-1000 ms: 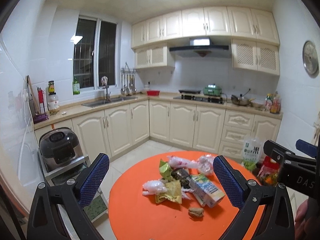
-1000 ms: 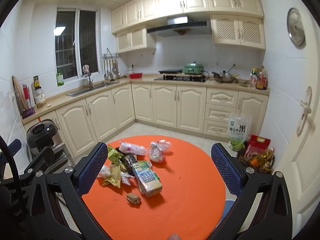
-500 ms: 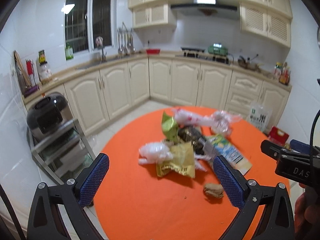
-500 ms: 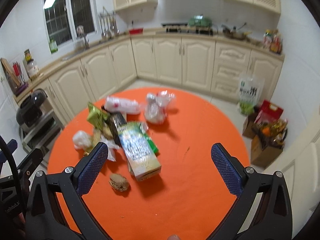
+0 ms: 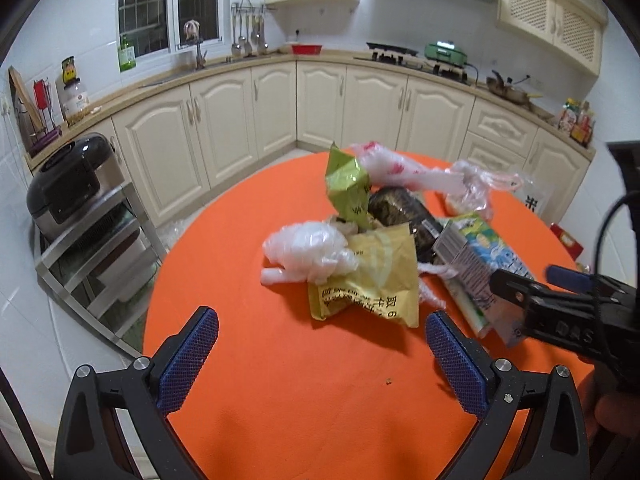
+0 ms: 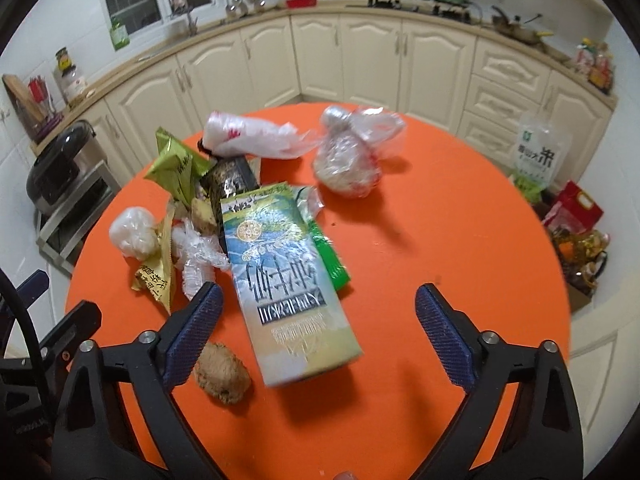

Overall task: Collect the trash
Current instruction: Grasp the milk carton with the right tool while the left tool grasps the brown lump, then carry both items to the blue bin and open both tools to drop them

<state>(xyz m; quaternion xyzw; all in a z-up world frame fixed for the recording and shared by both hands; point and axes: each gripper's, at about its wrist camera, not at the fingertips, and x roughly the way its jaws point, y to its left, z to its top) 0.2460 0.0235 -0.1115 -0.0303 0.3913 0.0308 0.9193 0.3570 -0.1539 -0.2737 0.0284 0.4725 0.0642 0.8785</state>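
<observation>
Low over the round orange table [image 5: 248, 360], the left wrist view shows the left gripper [image 5: 320, 356] with its blue-padded fingers spread wide and nothing between them. Just ahead of it lies the trash heap: a crumpled yellow snack bag [image 5: 372, 280] nearest, with a wad of clear white plastic [image 5: 310, 250] resting against its left edge. Behind them a green foil packet [image 5: 347, 188] stands tilted upward, touching a dark wrapper [image 5: 400, 212]. A long white plastic bag with red print [image 5: 396, 168] lies across the back of the pile, and a knotted clear bag [image 5: 476, 192] sits to its right. A milk carton [image 5: 476, 264] lies flat on the pile's right side — its near end is partly hidden by the right gripper's black frame [image 5: 560, 316], which enters from the right. A rice cooker [image 5: 72, 184] sits on a metal rack at the left, beyond the table edge.

From the right wrist view, the right gripper [image 6: 318, 336] is likewise released, jaws wide, and the near end of the milk carton [image 6: 284, 280] lies between its fingers without touching either pad. A brown lump [image 6: 222, 372] — what it is I cannot tell — sits just beside the left fingertip [image 6: 196, 332]. A green flat pack [image 6: 330, 256] pokes out from under the carton's right side. The knotted clear bag [image 6: 352, 152] lies apart from the heap, farther back on the table [image 6: 460, 240].
</observation>
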